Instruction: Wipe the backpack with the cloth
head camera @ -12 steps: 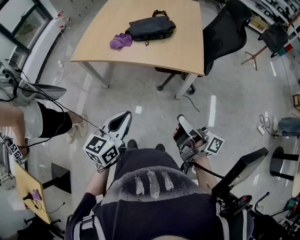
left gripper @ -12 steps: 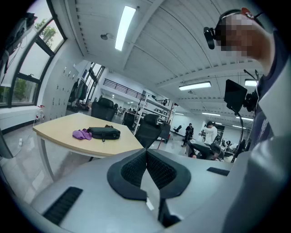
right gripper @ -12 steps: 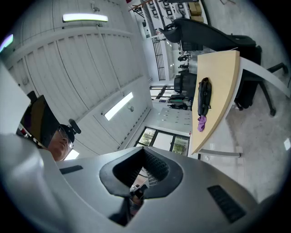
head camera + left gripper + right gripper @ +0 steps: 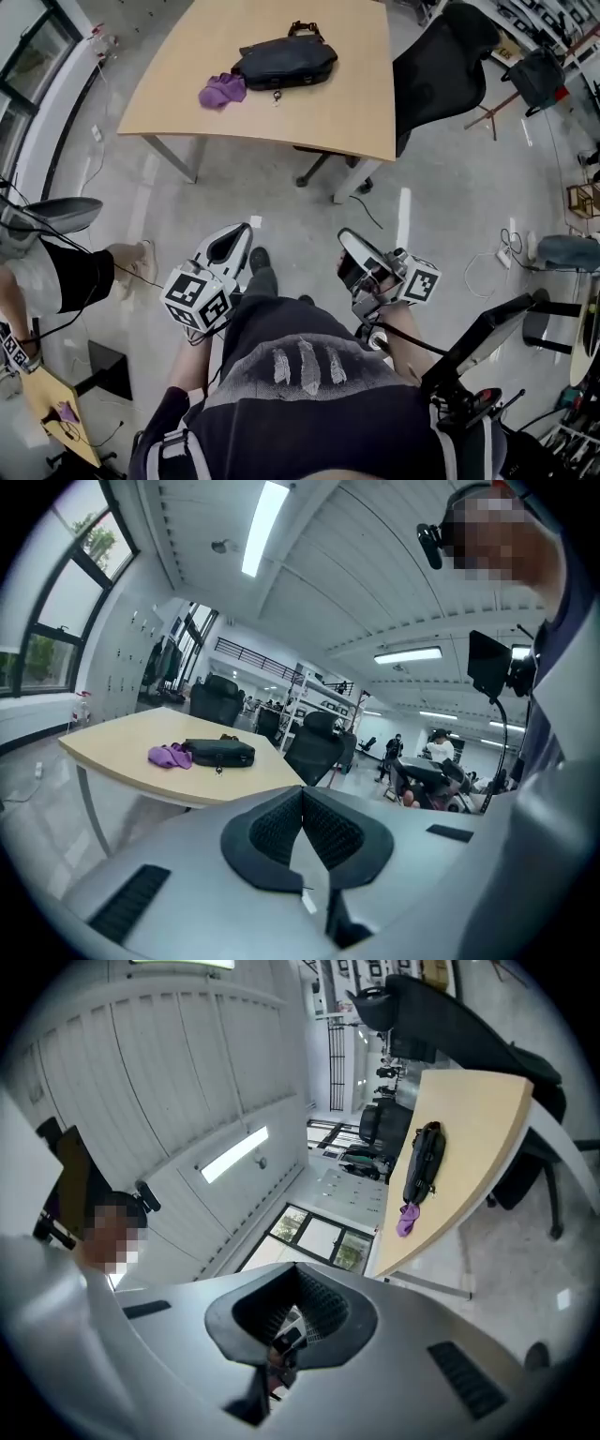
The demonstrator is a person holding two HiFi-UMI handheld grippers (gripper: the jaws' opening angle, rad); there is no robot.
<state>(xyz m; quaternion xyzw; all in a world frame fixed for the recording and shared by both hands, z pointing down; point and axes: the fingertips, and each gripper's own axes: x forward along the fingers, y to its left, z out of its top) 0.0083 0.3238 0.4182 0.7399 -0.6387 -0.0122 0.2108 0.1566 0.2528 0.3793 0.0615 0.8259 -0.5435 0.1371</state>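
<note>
Close to the person's body, the left gripper (image 4: pixel 242 232) and right gripper (image 4: pixel 349 244) both have their jaws pressed together, empty. Well ahead on the table (image 4: pixel 319 108) lies the backpack (image 4: pixel 284 60), with the purple cloth (image 4: pixel 221 91) touching its left end.

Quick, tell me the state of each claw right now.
Left claw: closed, holding nothing.
Right claw: closed, holding nothing.

The soft, flat backpack (image 4: pixel 284 62) is black, the crumpled cloth (image 4: pixel 221 91) purple, the wooden counter (image 4: pixel 328 103) pale beige. My left hand-held gripper (image 4: pixel 236 234) and right hand-held gripper (image 4: pixel 351 246) are light grey, their cubes white with black square markers. The polished floor (image 4: pixel 262 178) is grey.
</note>
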